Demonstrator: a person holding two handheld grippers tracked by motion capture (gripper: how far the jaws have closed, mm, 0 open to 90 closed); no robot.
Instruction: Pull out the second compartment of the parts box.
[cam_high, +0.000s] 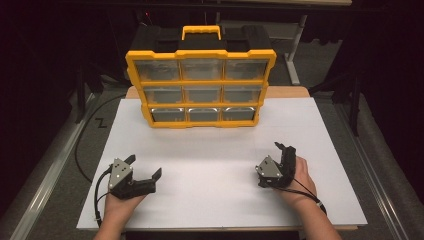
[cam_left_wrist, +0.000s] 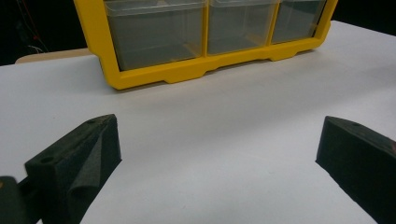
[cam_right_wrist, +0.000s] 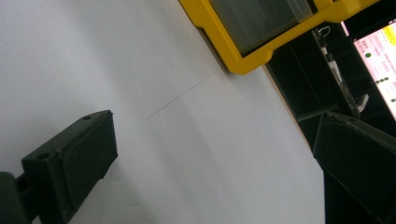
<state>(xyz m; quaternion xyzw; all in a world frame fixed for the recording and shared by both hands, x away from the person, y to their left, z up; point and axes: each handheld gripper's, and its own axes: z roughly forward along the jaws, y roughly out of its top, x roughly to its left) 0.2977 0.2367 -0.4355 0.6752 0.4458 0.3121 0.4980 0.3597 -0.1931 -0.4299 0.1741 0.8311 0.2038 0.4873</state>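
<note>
Standing upright at the far middle of the smooth white table (cam_high: 320, 150), the yellow plastic organizer (cam_high: 200, 85) shows 9 clear, boxy drawers in 3 rows under a black top with a yellow handle. Both grippers rest on the near table, well apart from it: the left gripper (cam_high: 145, 167) with matte black jaws spread wide, the right gripper (cam_high: 285, 150) likewise open, holding nothing.

The setting is a lab-style recording bay. Black curtains (cam_high: 45, 60) enclose a bench (cam_high: 310, 150) covered in plain white board, with grey carpet (cam_high: 50, 155) beneath. A yellow parts organiser (cam_high: 200, 85) stands alone, and a lit screen (cam_right_wrist: 380, 60) glows beside it.
</note>
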